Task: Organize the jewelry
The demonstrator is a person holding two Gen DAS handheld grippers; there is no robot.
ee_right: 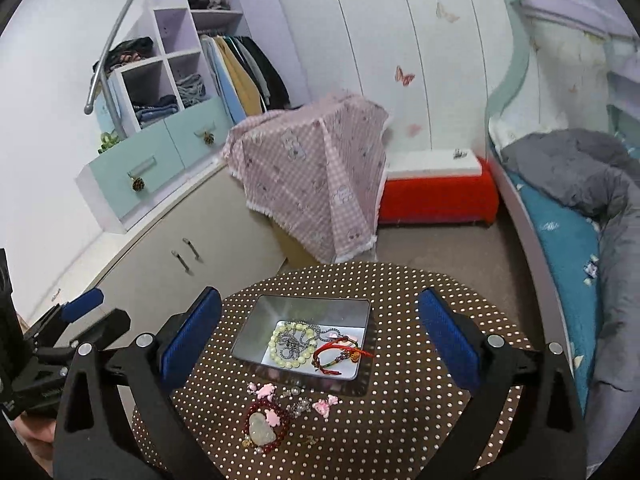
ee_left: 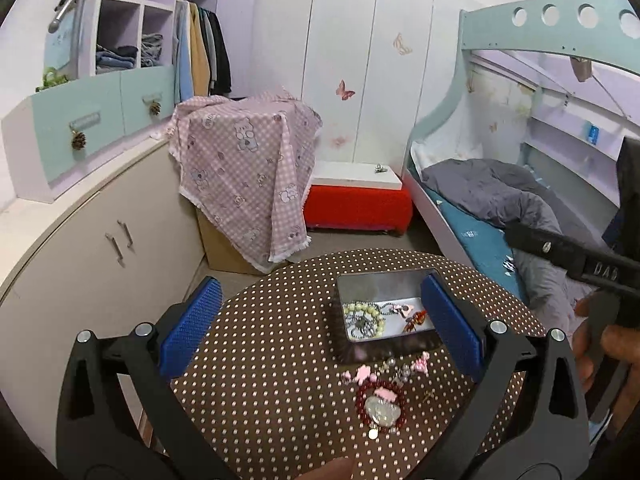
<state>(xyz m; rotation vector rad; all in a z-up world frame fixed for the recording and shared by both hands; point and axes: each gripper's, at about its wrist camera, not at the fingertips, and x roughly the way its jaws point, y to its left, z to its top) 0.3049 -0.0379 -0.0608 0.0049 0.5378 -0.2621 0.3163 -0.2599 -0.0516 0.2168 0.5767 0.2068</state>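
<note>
1. Right now both grippers hover over a round polka-dot table (ee_right: 400, 432), and nothing sits between either pair of blue pads.
2. Left gripper (ee_left: 320, 332): jaws spread wide, empty.
3. Right gripper (ee_right: 320, 340): jaws equally wide, empty.
4. A metal tin (ee_right: 308, 338) at the table's middle holds a pale bead bracelet (ee_right: 286, 346), a silver chain (ee_right: 298, 334) and a red cord bracelet (ee_right: 340, 354).
5. At 6 o'clock of the tin, loose on the cloth, lie a dark red bead bracelet (ee_right: 266, 426), a pale stone pendant (ee_right: 261, 428) and pink charms (ee_right: 266, 391).
</note>
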